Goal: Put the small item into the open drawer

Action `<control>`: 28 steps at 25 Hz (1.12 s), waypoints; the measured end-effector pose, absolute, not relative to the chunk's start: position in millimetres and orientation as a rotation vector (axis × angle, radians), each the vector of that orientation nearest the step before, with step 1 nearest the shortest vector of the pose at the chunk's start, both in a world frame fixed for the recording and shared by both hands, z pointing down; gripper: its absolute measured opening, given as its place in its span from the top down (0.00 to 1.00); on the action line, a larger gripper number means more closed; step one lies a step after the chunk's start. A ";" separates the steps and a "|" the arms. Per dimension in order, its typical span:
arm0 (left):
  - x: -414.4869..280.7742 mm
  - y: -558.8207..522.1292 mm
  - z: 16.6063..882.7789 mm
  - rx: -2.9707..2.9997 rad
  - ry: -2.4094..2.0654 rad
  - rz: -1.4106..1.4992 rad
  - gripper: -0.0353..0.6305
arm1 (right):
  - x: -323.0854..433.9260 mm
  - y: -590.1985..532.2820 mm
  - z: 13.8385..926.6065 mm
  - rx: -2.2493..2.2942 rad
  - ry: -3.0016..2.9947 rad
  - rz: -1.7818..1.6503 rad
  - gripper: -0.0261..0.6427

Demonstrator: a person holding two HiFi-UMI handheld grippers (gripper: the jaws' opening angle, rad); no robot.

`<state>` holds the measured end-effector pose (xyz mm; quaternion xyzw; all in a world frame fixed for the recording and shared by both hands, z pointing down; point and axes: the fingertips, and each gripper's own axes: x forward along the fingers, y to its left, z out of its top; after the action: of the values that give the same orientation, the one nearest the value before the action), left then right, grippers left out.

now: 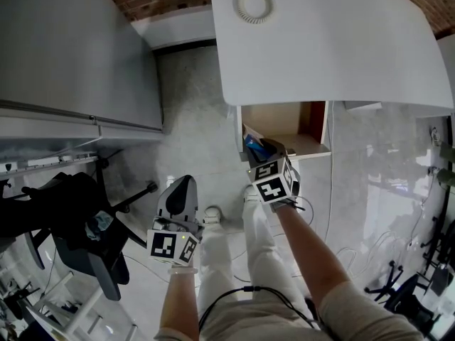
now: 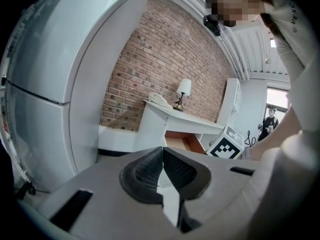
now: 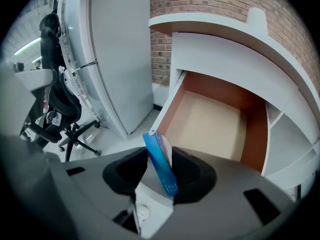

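The small item is a thin blue box, standing on edge between the jaws of my right gripper. The box leans on the right pad, and a gap shows between it and the left pad, so the jaws stand open. The gripper hangs just over the front of the open wooden drawer, which has nothing in it. In the head view the right gripper and the blue box sit at the drawer's near left corner. My left gripper hangs lower left over the floor, shut on nothing.
The drawer belongs to a white desk with a coiled cord on top. A tall grey cabinet stands at the left with a black office chair near it. The person's legs are below the grippers. Cables lie on the floor at right.
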<state>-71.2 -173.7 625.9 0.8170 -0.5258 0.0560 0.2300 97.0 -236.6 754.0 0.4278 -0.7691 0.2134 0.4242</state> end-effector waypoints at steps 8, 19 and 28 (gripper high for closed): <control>-62.5 -175.1 605.4 2.296 -1.420 0.155 0.94 | 98.3 -228.8 735.9 1.053 -1.963 0.536 0.70; -61.8 -179.9 577.2 2.342 -1.432 0.136 0.94 | 106.7 -219.7 690.3 1.127 -2.070 0.518 0.89; -59.6 -185.9 550.0 2.385 -1.428 0.131 0.94 | 117.7 -210.8 639.1 1.194 -2.191 0.572 0.95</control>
<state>-59.6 -185.9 550.0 0.8433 -0.5048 0.0462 0.1787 117.7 -210.8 639.1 0.4468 -0.8199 0.2141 0.2868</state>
